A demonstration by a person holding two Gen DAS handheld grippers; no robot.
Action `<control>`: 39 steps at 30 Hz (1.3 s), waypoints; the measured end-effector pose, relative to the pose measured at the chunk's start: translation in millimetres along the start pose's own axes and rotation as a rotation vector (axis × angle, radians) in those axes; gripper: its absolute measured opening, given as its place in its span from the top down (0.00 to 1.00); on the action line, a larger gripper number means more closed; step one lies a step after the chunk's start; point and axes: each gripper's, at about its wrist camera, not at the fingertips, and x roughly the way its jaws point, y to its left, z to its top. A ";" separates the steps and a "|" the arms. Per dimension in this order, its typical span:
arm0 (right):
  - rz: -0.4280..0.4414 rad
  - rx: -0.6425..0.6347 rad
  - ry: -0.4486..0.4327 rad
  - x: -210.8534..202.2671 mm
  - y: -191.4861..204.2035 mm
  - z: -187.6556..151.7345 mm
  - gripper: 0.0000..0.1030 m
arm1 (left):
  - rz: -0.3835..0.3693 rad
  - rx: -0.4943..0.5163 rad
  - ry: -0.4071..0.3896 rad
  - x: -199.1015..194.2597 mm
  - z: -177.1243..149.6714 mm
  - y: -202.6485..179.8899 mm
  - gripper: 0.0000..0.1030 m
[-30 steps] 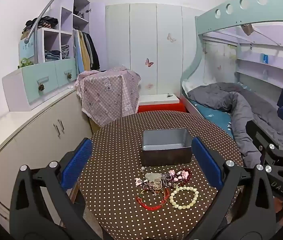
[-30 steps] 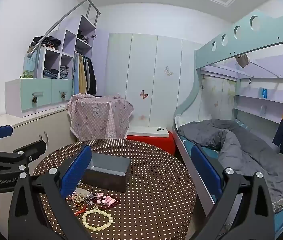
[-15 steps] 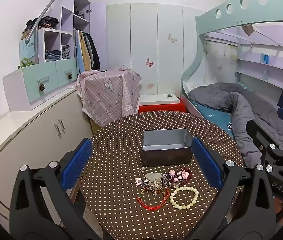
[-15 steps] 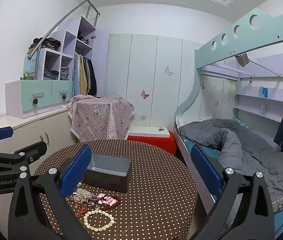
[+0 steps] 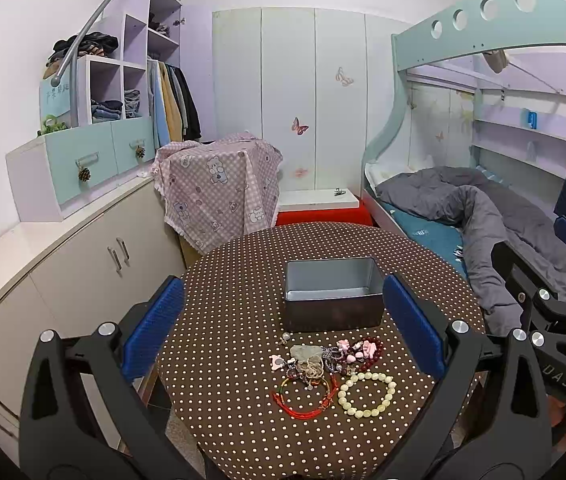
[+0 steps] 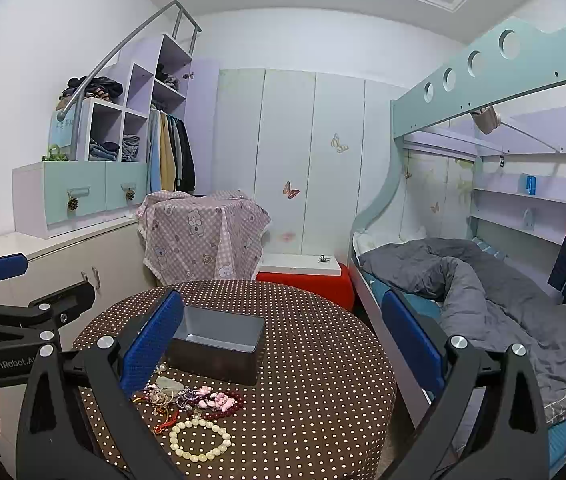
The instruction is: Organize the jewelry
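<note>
Room: I am looking across a bedroom, with the bunk bed [image 5: 463, 208] at 3 o'clock and the wardrobe [image 5: 307, 96] at 12 o'clock.
Desk: I am working over the round desk [image 5: 243, 280] in its brown dotted cloth, sitting low and central in both views.
Left gripper: I am holding the left gripper [image 5: 283, 326] above the near edge of the desk, its blue fingers [image 5: 155, 328] spread wide with nothing between them.
Right gripper: I am keeping the right gripper [image 6: 283, 336] high and to the right, fingers apart and empty.
Tin: the grey tin [image 5: 333, 294] is standing open and empty at 12 o'clock from the pile, just beyond it.
Jewelry: the jewelry pile [image 5: 323, 360] is lying loose on the desk, none of it in the tin yet.
Red cord bracelet: the red cord bracelet [image 5: 303, 400] is lying at the pile's 6 o'clock edge, touching the tangle.
Pale bead bracelet: the pale bead bracelet [image 5: 367, 394] is lying just beside it, at 3 o'clock from the cord.
Change: compared with a second ago, the left view is almost the same, while the right gripper is drifting a little further back and upward, so the pile is sitting slightly higher in its frame.
Meaning: I am judging that nothing is picked yet; I am only lining up, and the bead bracelet looks the easiest first grab.
</note>
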 end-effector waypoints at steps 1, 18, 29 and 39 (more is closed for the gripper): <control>0.000 0.000 0.000 0.4 -0.5 -0.6 0.08 | 0.000 0.000 -0.001 -0.5 0.1 -0.5 0.06; 0.002 0.003 0.006 0.5 -1.3 -2.7 0.08 | 0.005 -0.001 -0.004 -3.8 1.7 0.4 0.06; 0.002 0.005 0.010 2.2 -4.1 -5.4 0.08 | 0.007 0.003 -0.009 -7.8 1.7 0.9 0.06; 0.014 0.012 0.016 2.8 -6.1 -5.3 0.08 | 0.010 0.004 -0.010 -9.7 3.0 1.4 0.06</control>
